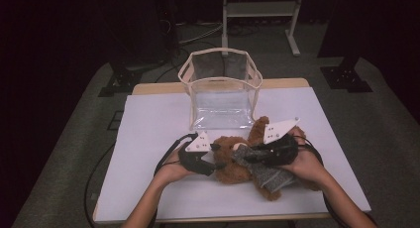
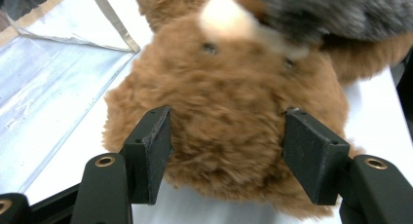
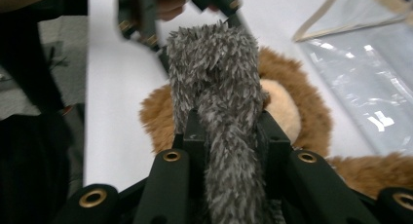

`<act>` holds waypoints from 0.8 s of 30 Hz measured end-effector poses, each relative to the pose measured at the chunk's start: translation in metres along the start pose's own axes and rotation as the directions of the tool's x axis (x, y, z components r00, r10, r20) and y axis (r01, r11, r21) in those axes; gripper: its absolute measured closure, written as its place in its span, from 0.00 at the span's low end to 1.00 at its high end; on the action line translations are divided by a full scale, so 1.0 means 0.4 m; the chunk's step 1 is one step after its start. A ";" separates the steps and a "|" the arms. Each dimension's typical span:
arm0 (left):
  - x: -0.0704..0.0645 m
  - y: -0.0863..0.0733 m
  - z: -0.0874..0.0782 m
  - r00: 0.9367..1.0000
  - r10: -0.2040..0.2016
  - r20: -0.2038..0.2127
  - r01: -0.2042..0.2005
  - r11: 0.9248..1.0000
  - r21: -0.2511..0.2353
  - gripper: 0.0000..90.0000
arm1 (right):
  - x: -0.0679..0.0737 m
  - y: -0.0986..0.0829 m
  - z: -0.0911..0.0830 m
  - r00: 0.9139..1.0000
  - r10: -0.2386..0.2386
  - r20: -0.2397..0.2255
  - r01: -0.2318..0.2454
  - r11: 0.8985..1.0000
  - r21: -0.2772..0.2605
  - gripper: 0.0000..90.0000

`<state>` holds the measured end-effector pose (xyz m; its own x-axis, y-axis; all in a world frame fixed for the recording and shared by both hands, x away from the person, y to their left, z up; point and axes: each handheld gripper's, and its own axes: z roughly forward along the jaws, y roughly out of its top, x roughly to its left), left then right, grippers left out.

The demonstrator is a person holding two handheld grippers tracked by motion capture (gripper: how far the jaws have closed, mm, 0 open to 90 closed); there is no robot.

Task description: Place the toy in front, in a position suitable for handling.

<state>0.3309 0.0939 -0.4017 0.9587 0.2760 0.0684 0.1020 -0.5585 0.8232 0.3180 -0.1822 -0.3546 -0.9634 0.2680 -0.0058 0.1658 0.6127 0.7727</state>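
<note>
White worktop (image 1: 148, 134) is carrying everything. You are spreading your left gripper (image 2: 226, 151) jaws astride the teddy bear (image 2: 224, 117); your right gripper (image 3: 228, 141) is clamping the grey scarf (image 3: 219, 97).

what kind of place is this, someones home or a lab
Most likely a lab or recording studio, not a home: a lone table under a white cover, dark surroundings, cables on the floor, and a metal stand frame behind.

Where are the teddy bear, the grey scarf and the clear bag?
teddy bear (image 2: 229, 117), left gripper view, furry head.
grey scarf (image 3: 219, 87), right gripper view, fuzzy middle.
clear bag (image 1: 220, 79), high view, front wall.
</note>
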 end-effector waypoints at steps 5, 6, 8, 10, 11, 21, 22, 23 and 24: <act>-0.012 -0.001 0.011 0.999 0.026 0.030 -0.027 0.999 0.026 0.42 | 0.001 0.024 -0.019 0.999 -0.033 0.031 0.032 0.999 0.012 0.79; -0.012 -0.001 0.010 0.999 0.032 0.033 -0.033 0.999 0.030 0.42 | -0.006 0.035 -0.024 0.999 -0.030 0.042 0.030 0.999 0.012 0.79; -0.013 -0.003 0.007 0.998 0.036 0.043 -0.037 0.999 0.032 0.42 | -0.021 0.047 -0.027 0.998 -0.030 0.054 0.029 0.999 0.013 0.79; -0.013 -0.004 0.006 0.998 0.047 0.050 -0.049 0.998 0.037 0.42 | -0.041 0.056 -0.026 0.998 -0.020 0.064 0.019 1.000 0.014 0.78; -0.013 -0.005 0.005 0.997 0.050 0.053 -0.052 0.998 0.039 0.42 | -0.051 0.057 -0.025 0.998 -0.011 0.067 0.010 1.000 0.015 0.78; -0.010 0.004 -0.006 0.998 0.029 0.053 -0.029 1.000 0.007 0.38 | -0.056 0.023 -0.004 0.999 0.047 -0.018 -0.046 0.998 0.036 0.79; -0.009 0.006 -0.008 0.998 0.025 0.061 -0.026 1.000 0.003 0.38 | -0.046 0.020 -0.004 0.998 0.047 -0.030 -0.046 0.998 0.046 0.79; -0.010 0.007 -0.008 0.997 0.025 0.071 -0.025 1.000 -0.001 0.38 | -0.036 0.017 -0.003 0.998 0.043 -0.047 -0.040 0.998 0.055 0.79; -0.012 0.009 -0.007 0.996 0.029 0.082 -0.029 1.000 -0.004 0.38 | -0.026 0.014 -0.003 0.998 0.035 -0.057 -0.032 0.997 0.064 0.79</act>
<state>0.3260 0.0928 -0.3976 0.9799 0.1944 0.0456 0.0735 -0.5631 0.8231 0.3286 -0.1823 -0.3495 -0.9674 0.2467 0.0577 0.2093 0.6501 0.7304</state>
